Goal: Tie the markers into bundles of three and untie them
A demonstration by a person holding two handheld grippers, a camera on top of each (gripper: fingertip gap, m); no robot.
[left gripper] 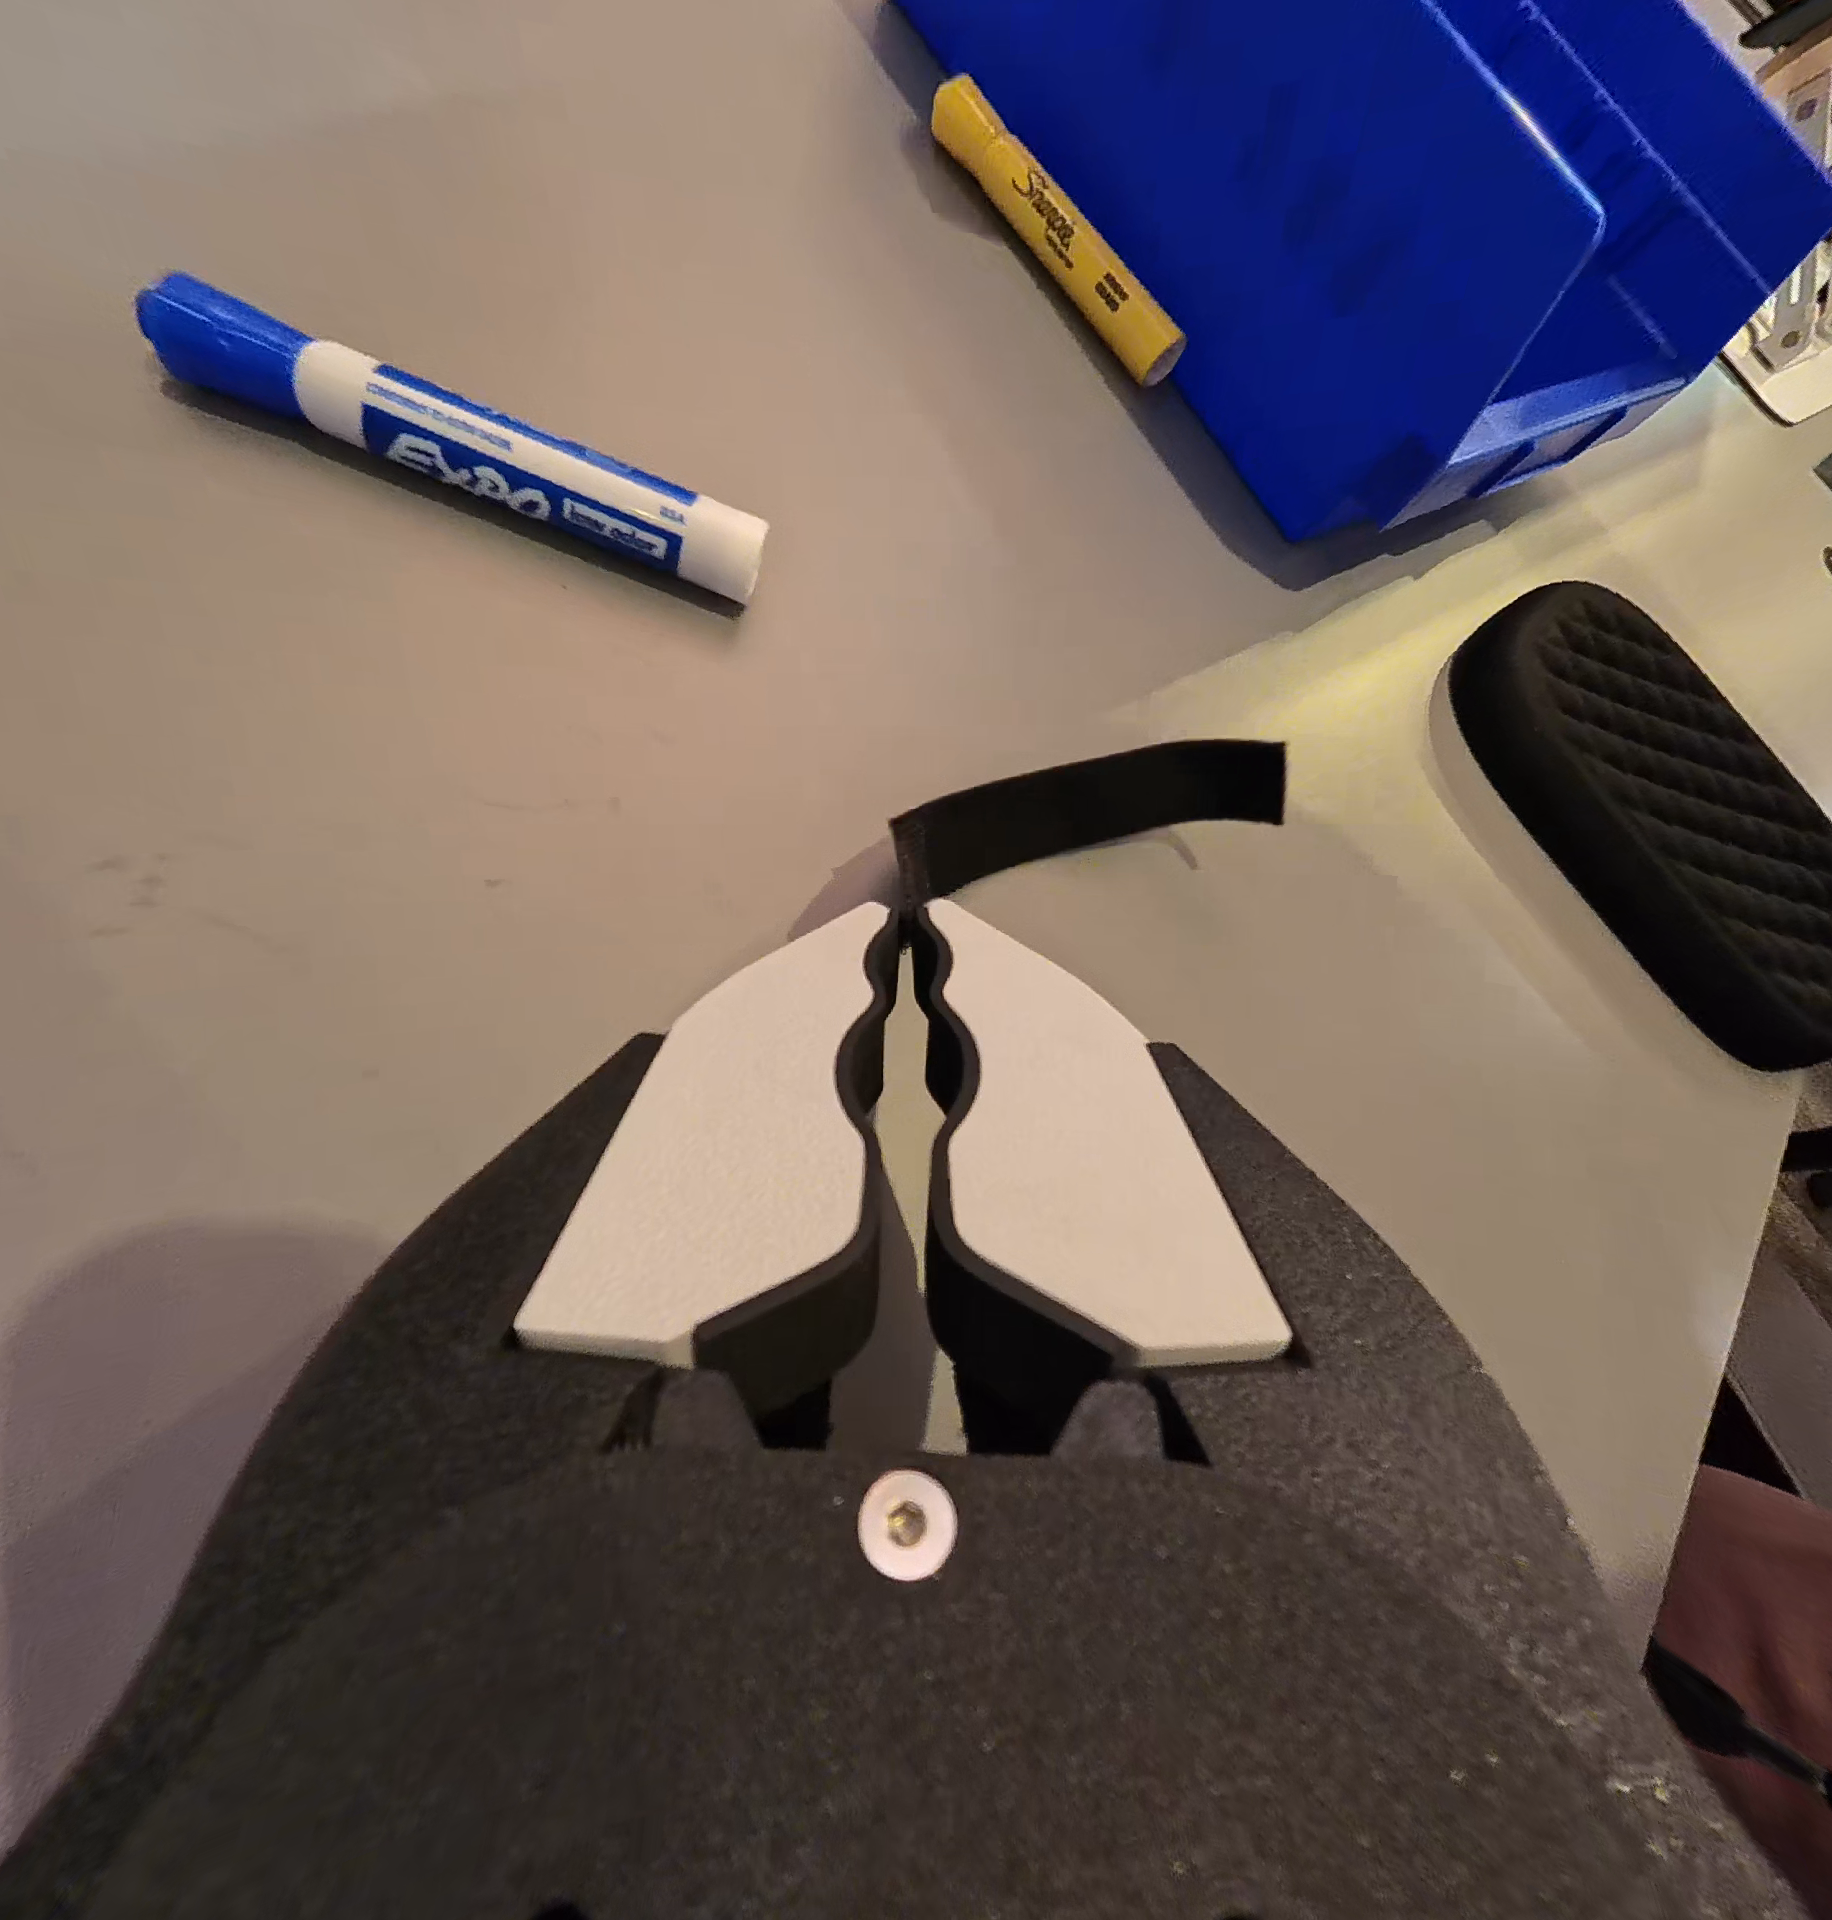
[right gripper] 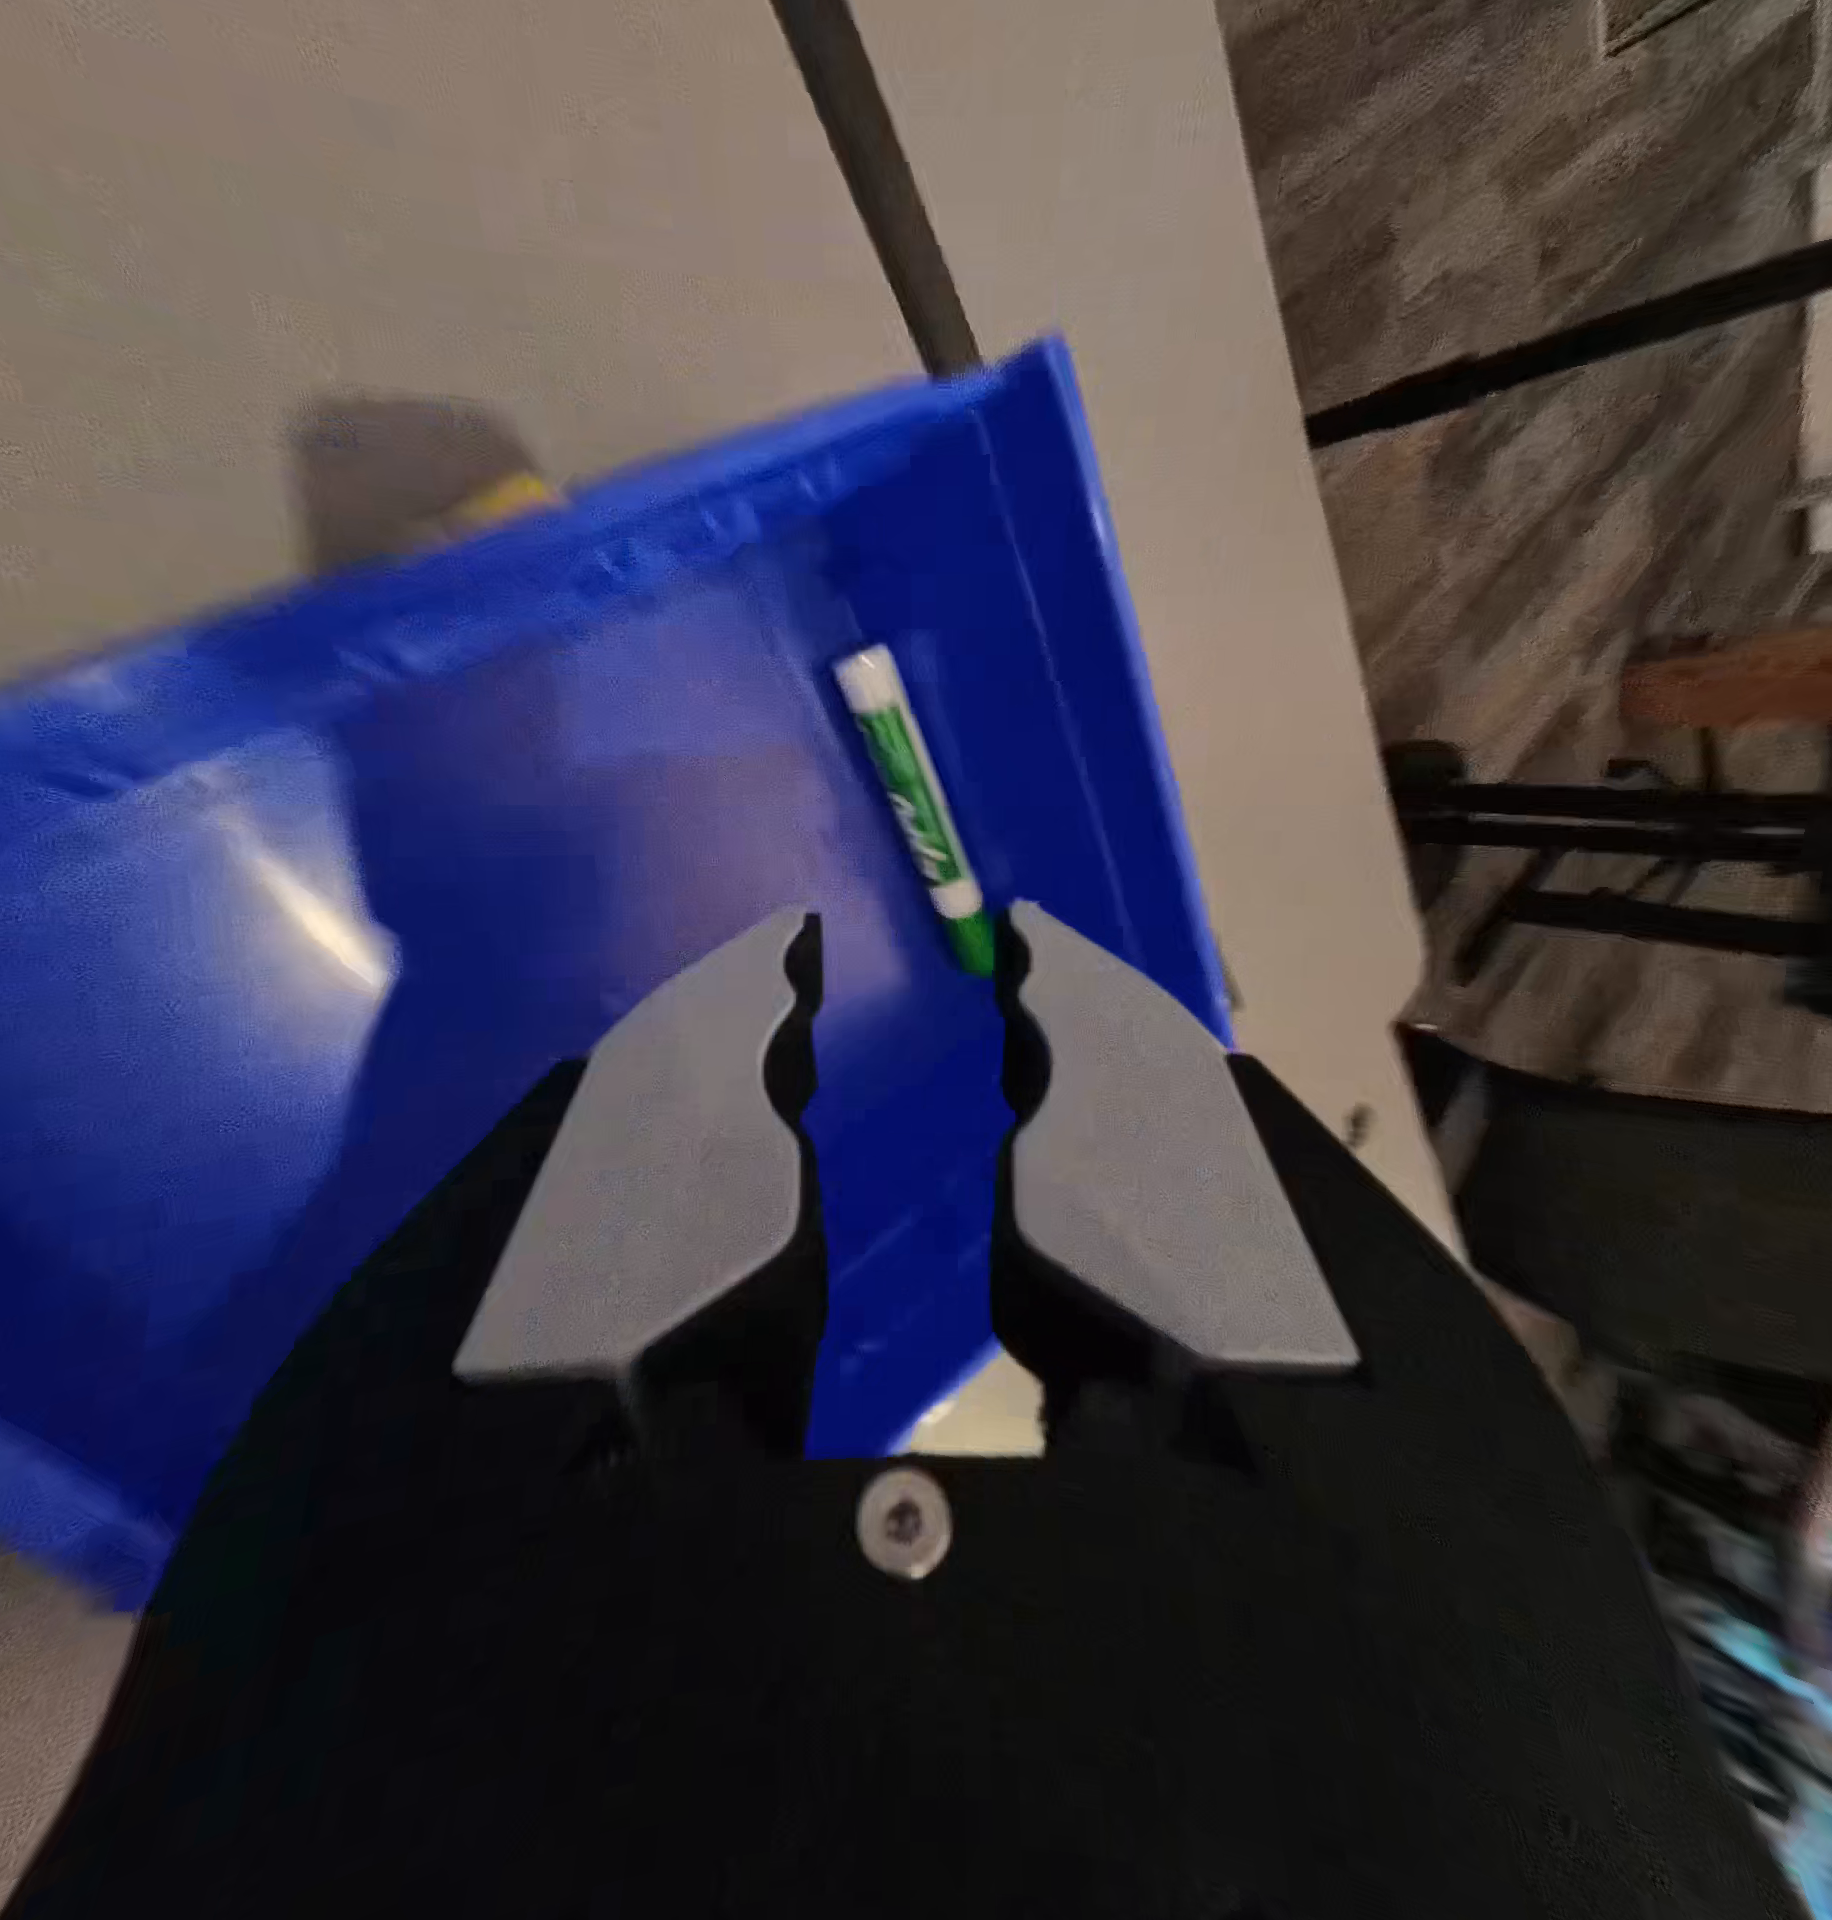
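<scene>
The left gripper (left gripper: pixel 907 925), with its matte pale finger plates edged in wavy black rubber, is clenched on one end of a black fabric strap (left gripper: pixel 1088 805), a flat fuzzy band that curls away toward two o'clock above the smooth grey table (left gripper: pixel 268 935). At three o'clock sits a black oval pad (left gripper: pixel 1660 831) with a quilted diamond texture. Farther out, at ten o'clock, a blue-capped white marker (left gripper: pixel 450 436) lies flat; at twelve o'clock a yellow marker (left gripper: pixel 1057 229) rests just beside a glossy blue plastic bin (left gripper: pixel 1411 260). The right gripper (right gripper: pixel 907 935) hangs released over the blue plastic bin (right gripper: pixel 476 831), where a slim green marker (right gripper: pixel 917 810) lies against the wall at twelve o'clock.
</scene>
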